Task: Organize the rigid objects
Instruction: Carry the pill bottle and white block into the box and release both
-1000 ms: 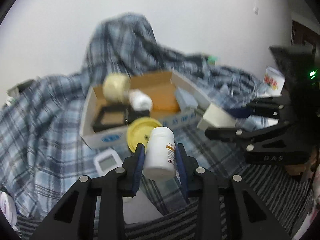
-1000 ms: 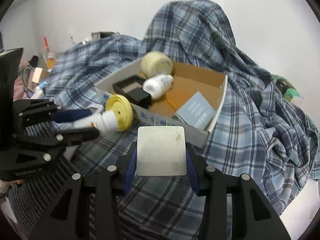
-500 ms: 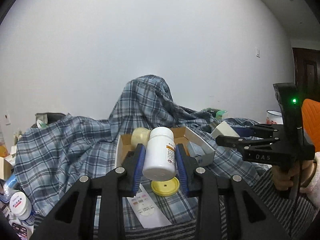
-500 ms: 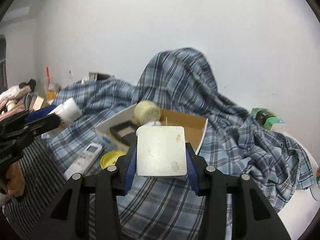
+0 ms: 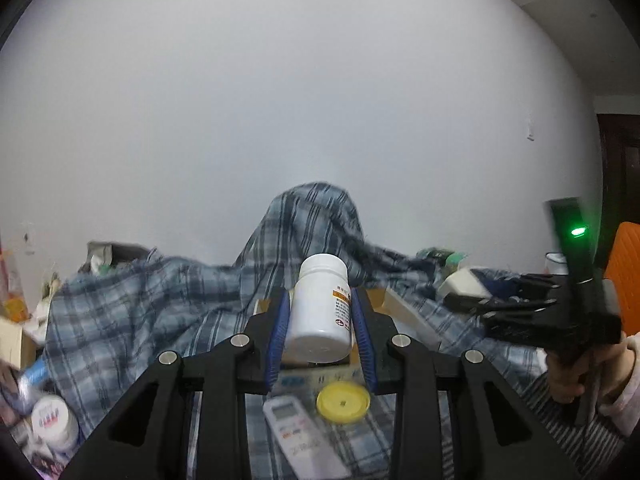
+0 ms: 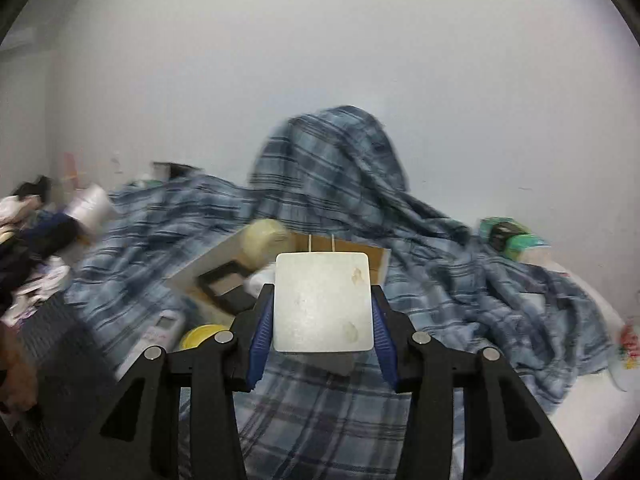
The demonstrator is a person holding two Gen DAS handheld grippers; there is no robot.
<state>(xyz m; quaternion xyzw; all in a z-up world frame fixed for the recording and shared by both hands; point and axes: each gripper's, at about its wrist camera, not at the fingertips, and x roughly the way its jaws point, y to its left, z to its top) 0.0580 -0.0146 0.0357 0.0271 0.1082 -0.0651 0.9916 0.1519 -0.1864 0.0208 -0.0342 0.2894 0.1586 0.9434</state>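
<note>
The left gripper (image 5: 320, 326) clamps a white pill bottle (image 5: 320, 312), long axis along the fingers, cap pointing away. The right gripper (image 6: 322, 318) pinches a flat white plug adapter (image 6: 323, 302), prongs forward, above the cardboard box (image 6: 208, 258) on plaid cloth (image 6: 440, 280).

- Air above the open brown cardboard box (image 6: 362, 250) is free, with only the bare white wall (image 6: 320, 60) behind.
- The tall hump of blue plaid cloth (image 6: 332, 160) rises just behind the box.
- A pale yellow round tub (image 6: 264, 240) and black square case (image 6: 222, 280) fill the box's left part.
- A yellow round lid (image 5: 343, 402) and white remote control (image 5: 300, 436) lie in front of the box.
</note>
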